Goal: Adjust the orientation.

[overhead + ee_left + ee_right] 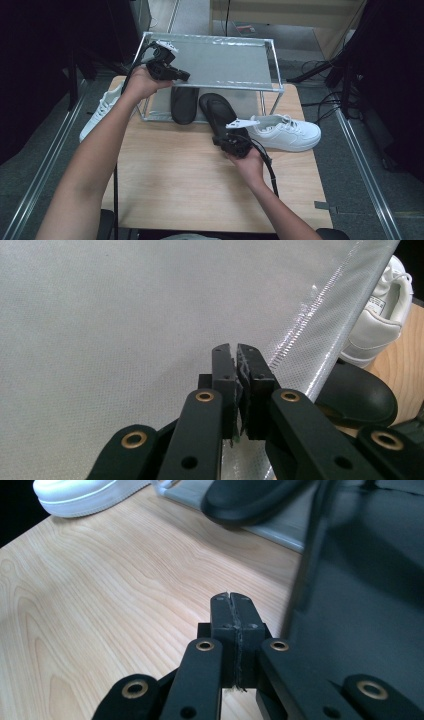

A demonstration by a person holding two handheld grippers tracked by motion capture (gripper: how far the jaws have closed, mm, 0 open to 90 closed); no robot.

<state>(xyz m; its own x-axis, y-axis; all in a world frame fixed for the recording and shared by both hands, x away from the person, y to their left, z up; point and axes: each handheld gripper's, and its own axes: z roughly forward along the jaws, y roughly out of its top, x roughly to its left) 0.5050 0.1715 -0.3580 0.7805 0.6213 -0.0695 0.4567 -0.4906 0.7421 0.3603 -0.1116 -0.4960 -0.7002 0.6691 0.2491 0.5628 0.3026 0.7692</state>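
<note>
Right gripper [218, 140]: your nearest claw is pinched fully shut with nothing in it, low over the table [180, 180].
Black slipper [217, 112]: it lies just beside that claw, heel toward you, toe pushed under the rack.
Step in hand: by my reading, you're lining up to grab this slipper; no grip yet.
Next move: open the jaws wide first, then take the slipper's edge or strap and slide or lift it onto a shelf.
White sneaker [287, 132]: close on the right; keep clear of it.
Second slipper [184, 104]: already on the lower shelf.
Left gripper [182, 76]: pinched shut and empty, just above the rack's top shelf [225, 62].
Left sneaker [100, 112]: beside the rack, untouched.
</note>
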